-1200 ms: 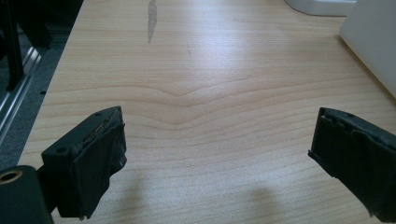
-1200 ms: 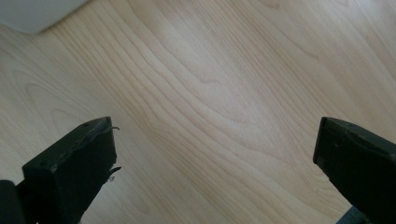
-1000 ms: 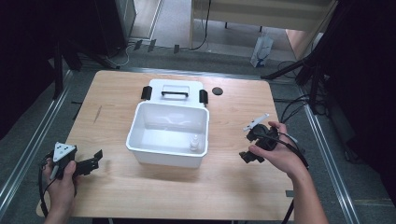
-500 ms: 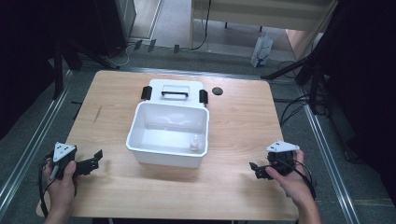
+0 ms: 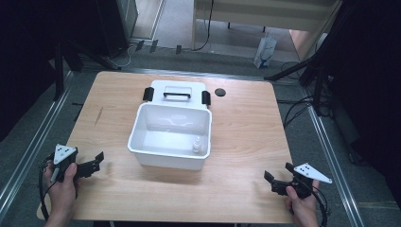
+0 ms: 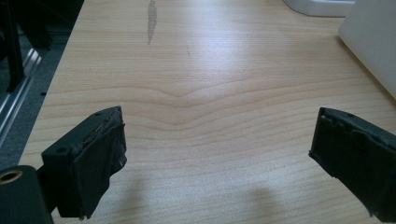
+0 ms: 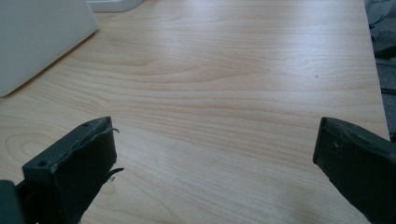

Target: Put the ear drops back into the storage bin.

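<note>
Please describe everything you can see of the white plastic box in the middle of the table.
The white box is an open rectangular tub that looks like smooth plastic, with rounded corners and a rolled rim. It stands upright near the middle of the wooden table. A small white bottle stands inside, by its near right corner. Just behind the tub, its white lid lies flat, with a dark handle and black side clips. Both grippers are apart from it.

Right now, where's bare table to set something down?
Free: the strip between the white bin and the right table edge, and the left strip toward the left gripper. Front edge near the right gripper is open too. Crowded: behind the bin, where the lid and black disc sit.
</note>
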{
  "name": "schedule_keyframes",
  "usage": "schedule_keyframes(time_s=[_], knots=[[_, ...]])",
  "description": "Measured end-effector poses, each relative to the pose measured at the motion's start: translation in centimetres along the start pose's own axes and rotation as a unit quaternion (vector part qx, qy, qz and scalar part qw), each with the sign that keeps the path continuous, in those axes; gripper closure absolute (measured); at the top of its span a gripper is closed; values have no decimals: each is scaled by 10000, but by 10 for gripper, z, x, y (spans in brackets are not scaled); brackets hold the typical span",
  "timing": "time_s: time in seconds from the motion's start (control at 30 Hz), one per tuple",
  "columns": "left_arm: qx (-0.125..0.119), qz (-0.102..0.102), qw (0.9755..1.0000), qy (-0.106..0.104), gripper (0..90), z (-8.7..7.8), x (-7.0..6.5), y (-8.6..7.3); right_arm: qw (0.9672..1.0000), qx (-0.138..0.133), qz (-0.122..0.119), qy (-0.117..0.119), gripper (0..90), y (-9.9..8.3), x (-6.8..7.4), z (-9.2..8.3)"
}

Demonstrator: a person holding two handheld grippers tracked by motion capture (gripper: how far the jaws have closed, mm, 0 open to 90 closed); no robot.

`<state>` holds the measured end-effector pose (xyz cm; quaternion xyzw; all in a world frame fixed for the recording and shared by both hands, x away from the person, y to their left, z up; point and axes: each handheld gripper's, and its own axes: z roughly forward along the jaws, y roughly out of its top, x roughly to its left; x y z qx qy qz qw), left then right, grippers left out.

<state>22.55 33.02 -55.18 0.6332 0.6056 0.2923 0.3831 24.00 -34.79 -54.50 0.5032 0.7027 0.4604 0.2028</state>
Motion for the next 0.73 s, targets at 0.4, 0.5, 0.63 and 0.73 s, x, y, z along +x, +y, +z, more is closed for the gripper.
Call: schedule_keyframes(time_s=[0.4,0.5,0.63,0.73], knots=[[-24,40,10000,74,41,-1,-2,-1,9995,187,-119,222,0,0,1,5],[14,32,10000,83,41,-1,-2,0,9991,319,-208,187,0,1,4,7],[39,73,9999,118,41,0,-3,0,9991,333,-180,216,0,1,3,8],[42,88,9999,119,41,0,-3,0,9989,375,-189,218,0,1,3,8]])
